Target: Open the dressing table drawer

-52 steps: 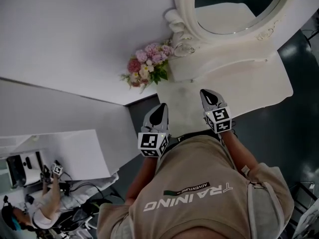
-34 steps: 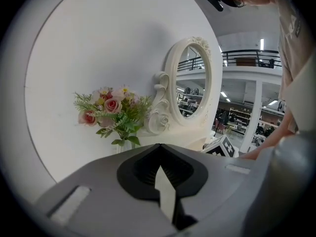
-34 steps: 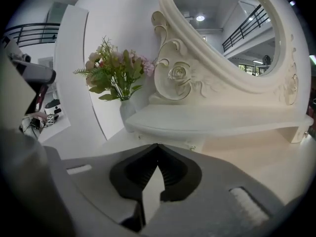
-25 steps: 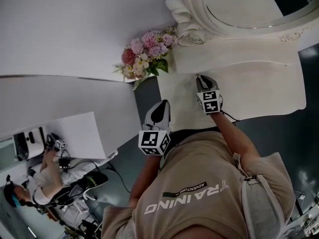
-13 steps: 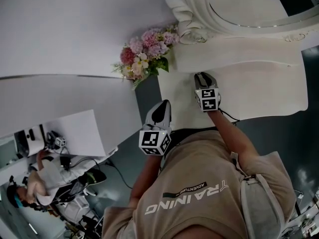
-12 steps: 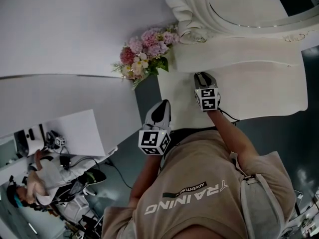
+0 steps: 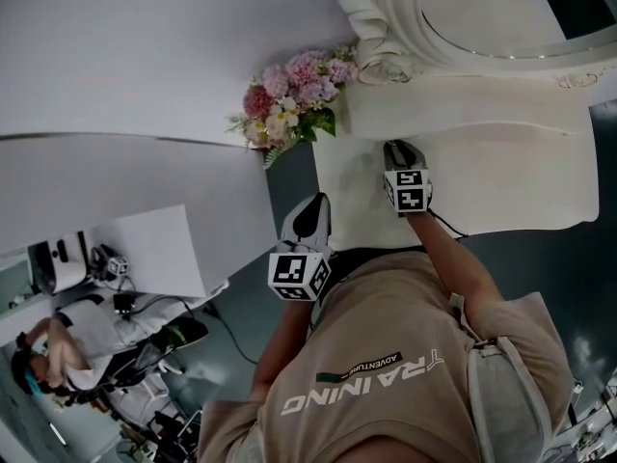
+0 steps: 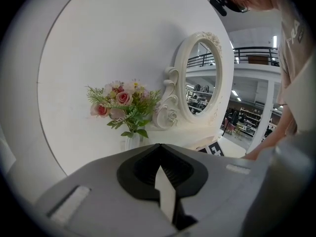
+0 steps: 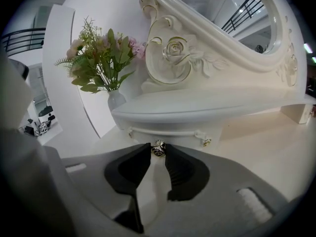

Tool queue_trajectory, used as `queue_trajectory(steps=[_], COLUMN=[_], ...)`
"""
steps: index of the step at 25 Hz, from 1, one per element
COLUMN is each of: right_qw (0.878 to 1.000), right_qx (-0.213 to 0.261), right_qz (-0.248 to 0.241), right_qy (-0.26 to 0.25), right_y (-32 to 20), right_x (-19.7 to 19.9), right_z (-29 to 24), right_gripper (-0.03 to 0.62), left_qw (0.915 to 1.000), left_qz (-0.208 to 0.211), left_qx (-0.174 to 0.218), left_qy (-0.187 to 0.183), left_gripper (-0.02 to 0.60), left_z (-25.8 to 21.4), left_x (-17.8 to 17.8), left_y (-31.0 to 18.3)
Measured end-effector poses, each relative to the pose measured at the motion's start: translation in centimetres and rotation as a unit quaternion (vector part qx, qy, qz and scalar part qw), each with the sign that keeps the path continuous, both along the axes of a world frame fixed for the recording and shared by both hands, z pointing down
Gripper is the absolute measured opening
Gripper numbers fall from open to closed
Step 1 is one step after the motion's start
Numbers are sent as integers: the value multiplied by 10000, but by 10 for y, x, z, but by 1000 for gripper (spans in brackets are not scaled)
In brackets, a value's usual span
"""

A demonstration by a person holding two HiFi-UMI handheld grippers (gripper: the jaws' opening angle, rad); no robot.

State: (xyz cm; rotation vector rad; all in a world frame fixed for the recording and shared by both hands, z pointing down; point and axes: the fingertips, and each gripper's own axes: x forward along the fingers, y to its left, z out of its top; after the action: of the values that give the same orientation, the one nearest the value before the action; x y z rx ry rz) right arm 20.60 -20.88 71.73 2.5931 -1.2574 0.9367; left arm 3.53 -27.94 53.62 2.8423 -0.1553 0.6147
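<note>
The white dressing table [image 7: 511, 181] carries a small drawer [image 9: 173, 132] under the mirror's base, with a round metal knob [image 9: 158, 148] on its front. My right gripper [image 9: 158, 148] reaches over the tabletop to that drawer; its jaws have just been closing and the tips sit on either side of the knob, pressing on it. In the head view the right gripper [image 7: 397, 149] points at the mirror base. My left gripper [image 7: 310, 210] hangs off the table's left front corner, shut with nothing in it, and its tips [image 8: 158, 145] meet.
A vase of pink flowers [image 7: 289, 104] stands at the table's back left, close to the drawer. The carved oval mirror [image 7: 482, 17] rises behind. A white wall runs along the left. A seated person [image 7: 67, 340] works at a desk at lower left.
Since two seconds ago my right gripper has moved forward across the tabletop to the drawer front. The left gripper has stayed where it was.
</note>
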Motion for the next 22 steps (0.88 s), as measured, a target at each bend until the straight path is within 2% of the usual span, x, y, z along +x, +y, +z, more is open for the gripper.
queue_trajectory(steps=[22], right_qw=[9997], right_qx=[-184], right_qz=[-119], right_qy=[-44], right_y=[25], right_x=[-38], right_z=[6], right_gripper=[95], left_qw=[9996], left_qz=[119], left_qx=[-38], left_qy=[254], left_gripper=[18], left_z=[-6], left_x=[-18], left_y=[1])
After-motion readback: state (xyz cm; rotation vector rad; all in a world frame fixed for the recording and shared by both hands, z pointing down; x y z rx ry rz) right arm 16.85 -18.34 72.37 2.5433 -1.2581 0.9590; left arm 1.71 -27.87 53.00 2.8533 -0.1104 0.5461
